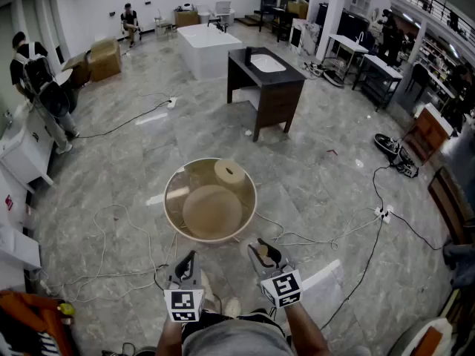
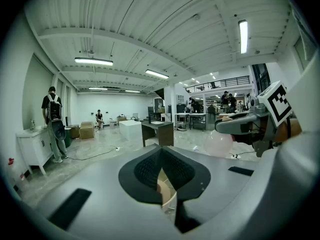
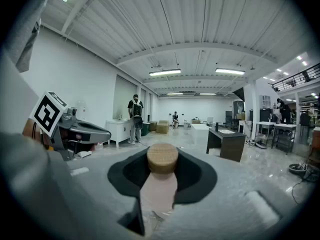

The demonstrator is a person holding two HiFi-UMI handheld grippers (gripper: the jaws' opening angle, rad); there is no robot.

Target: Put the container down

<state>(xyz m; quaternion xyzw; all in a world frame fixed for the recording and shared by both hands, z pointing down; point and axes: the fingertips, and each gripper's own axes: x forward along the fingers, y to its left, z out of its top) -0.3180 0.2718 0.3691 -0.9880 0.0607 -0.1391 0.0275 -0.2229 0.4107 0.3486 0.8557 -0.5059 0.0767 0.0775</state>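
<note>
My right gripper [image 1: 261, 252] [image 3: 162, 166] is shut on a small pale pink container [image 3: 159, 194] with a round tan cap [image 3: 162, 158]. In the left gripper view that pink container [image 2: 219, 144] shows just under the right gripper [image 2: 227, 126]. My left gripper [image 1: 189, 258] [image 2: 161, 159] has its tips together and holds nothing. Through the slit behind its tips a beige rim shows below. A round beige tub [image 1: 178, 225] with a roll [image 1: 230, 173] inside sits just ahead of both grippers. I cannot tell whether the tub stands on the floor.
A dark cabinet with a sink [image 1: 266, 87] and a white block [image 1: 208, 47] stand farther ahead. Cables [image 1: 111, 236] and a power strip [image 1: 382, 213] lie on the grey floor. White cabinets [image 1: 22, 154] and a standing person [image 1: 33, 73] are at the left. Shoes [image 1: 393, 150] lie at the right.
</note>
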